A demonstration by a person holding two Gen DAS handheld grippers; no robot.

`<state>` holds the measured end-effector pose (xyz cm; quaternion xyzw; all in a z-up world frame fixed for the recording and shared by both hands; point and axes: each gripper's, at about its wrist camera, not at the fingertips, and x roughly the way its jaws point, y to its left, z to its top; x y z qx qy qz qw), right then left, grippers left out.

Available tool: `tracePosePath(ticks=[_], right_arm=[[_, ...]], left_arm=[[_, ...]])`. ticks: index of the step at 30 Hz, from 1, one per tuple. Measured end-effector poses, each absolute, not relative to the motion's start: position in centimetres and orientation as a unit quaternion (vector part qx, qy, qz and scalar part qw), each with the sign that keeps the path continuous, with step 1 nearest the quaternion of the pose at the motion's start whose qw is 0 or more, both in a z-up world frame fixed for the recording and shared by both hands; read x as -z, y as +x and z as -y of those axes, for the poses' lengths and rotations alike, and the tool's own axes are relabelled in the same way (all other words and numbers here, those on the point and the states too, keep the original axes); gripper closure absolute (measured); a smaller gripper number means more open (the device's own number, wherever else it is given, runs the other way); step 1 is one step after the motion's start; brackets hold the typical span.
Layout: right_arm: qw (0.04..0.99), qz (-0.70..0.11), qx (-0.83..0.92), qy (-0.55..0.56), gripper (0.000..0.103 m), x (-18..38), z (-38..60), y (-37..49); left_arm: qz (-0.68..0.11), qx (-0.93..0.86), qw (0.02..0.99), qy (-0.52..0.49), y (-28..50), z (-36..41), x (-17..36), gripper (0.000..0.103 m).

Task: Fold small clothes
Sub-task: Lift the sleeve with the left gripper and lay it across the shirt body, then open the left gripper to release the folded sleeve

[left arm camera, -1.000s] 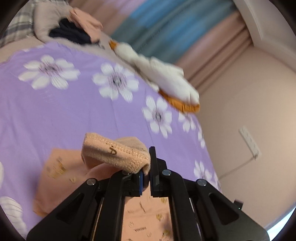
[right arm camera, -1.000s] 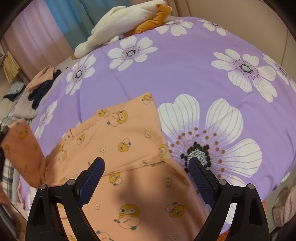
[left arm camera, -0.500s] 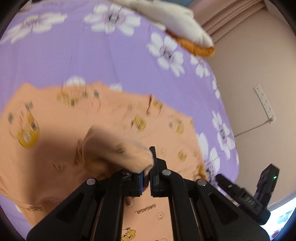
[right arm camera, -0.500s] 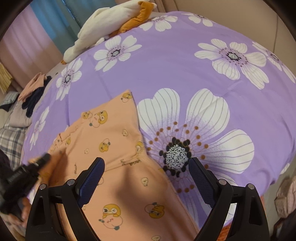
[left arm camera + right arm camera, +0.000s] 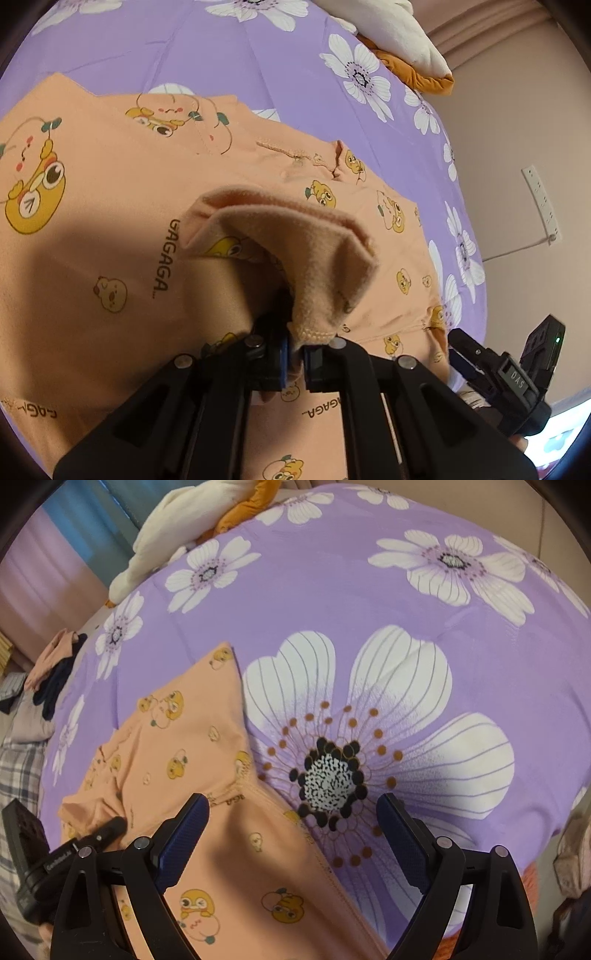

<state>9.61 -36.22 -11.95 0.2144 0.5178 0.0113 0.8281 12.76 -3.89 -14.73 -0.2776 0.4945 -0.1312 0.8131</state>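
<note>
Garment: peach pyjama piece (image 5: 110, 229) with duck prints is lying spread on the purple flowered bed cover (image 5: 229, 51), and one hemmed edge (image 5: 317, 258) is arching up over the rest of the cloth.
Left claw: the left claw (image 5: 293, 356) is staying clamped together on that hemmed edge, with cloth bunching between its blue pads.
Change: a second ago the edge was hanging high over the bed with much purple showing below; now it is sitting low over the garment body, so the fold is being carried across and down.
Meaning: the flap is likely nearing its landing, and letting go looks like the coming step.
Right claw: the right claw (image 5: 291, 838) is hovering with its jaws wide apart and nothing between them, over the garment's edge nearest the big white flower (image 5: 369, 746).
Beyond: white and orange plush toy (image 5: 402, 33) is lying at the far bed edge.
</note>
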Motion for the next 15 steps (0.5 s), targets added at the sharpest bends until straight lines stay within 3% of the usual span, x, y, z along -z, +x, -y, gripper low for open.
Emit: tracePosePath(ticks=[15], right_arm=[[0.823, -0.538, -0.004, 0.182, 0.011, 12.87, 35.73, 10.35]], left_arm=[[-0.485, 0.116, 0.830, -0.251, 12.47, 4.76, 14.86, 0.096]])
